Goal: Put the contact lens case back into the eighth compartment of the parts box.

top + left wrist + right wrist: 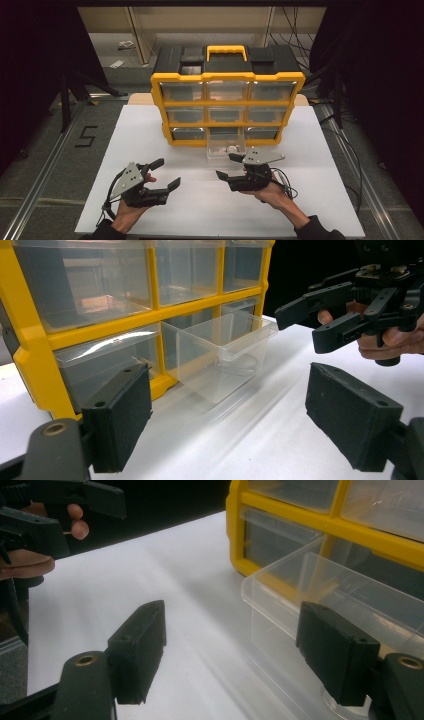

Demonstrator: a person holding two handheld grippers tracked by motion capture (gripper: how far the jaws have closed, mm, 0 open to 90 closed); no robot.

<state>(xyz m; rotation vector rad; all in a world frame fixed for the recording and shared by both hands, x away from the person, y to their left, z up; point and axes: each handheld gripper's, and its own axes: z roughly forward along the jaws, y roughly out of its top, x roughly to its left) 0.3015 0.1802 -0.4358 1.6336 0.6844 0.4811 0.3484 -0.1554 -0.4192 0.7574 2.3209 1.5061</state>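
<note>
The white tabletop (150, 150) carries a yellow-framed organizer cabinet (227, 80) with three rows of clear drawers, standing upright toward the far edge. From its bottom row, middle bay, one clear drawer (226, 148) has been pulled forward and now projects onto the tabletop, its back end apparently level with the frame; a small round object, too faint to identify, lies inside it. The right gripper (227, 165) sits just beside the drawer's front, jaws spread wide and grasping nothing; in the right gripper view one pad (337, 652) stands in front of the drawer's near wall, the other pad (140, 647) over bare tabletop, so the wall is not yet between them. The left gripper (165, 172) hovers well apart to the left, likewise released, both pads (120, 417) clear of any object. Risks, as judged: a closing motion begun from this offset could catch only the thin rim, flexing or tipping the light drawer and spilling its content; a sideways nudge could skew it in the bay and jam it; pushing without the left gripper steadying the cabinet could shift the whole unit.
</note>
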